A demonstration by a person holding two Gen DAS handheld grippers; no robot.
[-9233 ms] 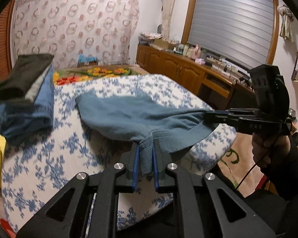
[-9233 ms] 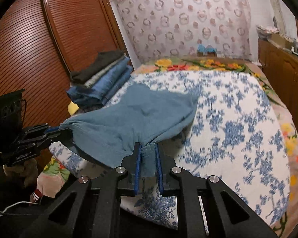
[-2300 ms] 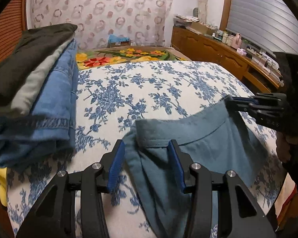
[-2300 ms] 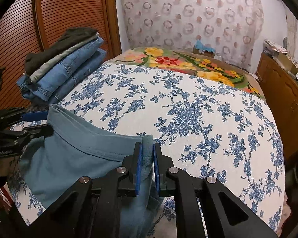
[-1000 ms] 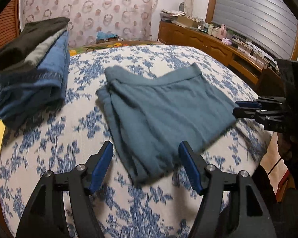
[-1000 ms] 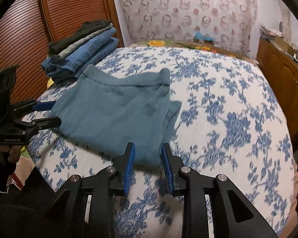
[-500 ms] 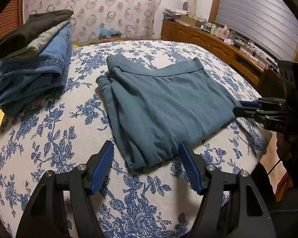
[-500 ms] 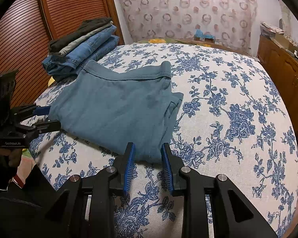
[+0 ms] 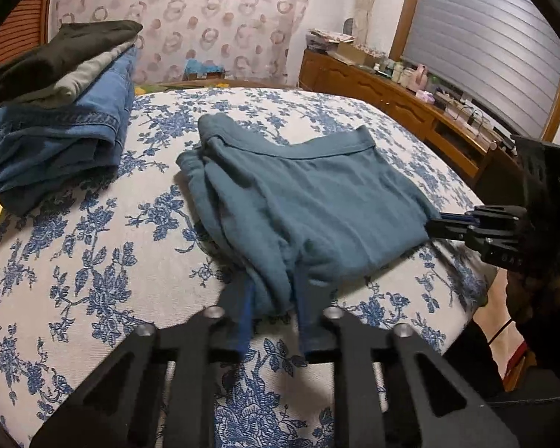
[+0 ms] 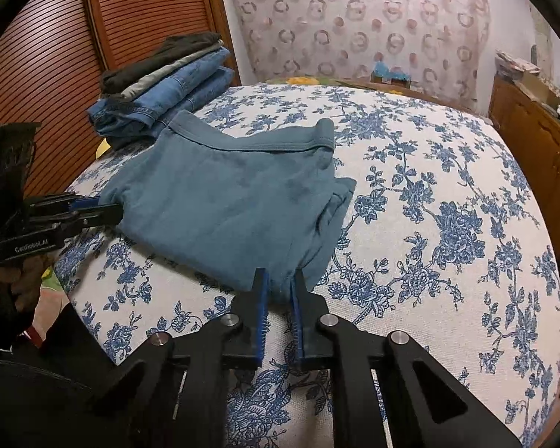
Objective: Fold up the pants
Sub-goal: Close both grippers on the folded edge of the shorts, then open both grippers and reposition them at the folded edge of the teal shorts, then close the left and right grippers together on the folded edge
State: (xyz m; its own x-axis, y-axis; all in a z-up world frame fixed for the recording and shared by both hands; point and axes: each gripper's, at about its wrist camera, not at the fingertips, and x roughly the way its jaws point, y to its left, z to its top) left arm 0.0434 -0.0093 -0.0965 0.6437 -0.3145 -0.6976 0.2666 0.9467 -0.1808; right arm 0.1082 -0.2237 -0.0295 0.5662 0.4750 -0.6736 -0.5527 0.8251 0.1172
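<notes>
You're pinching the near corners of the folded pants (image 9: 310, 201) on the bed (image 9: 93, 246) with both claws, left claw (image 9: 274, 311) and right claw (image 10: 279, 293), readying another fold.

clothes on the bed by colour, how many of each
teal: 1, the folded pants, both tongs at its near edge
blue denim: 2, in the stack
grey: 1, in the stack
dark, near black: 1, on top of the stack
total: 5
</notes>
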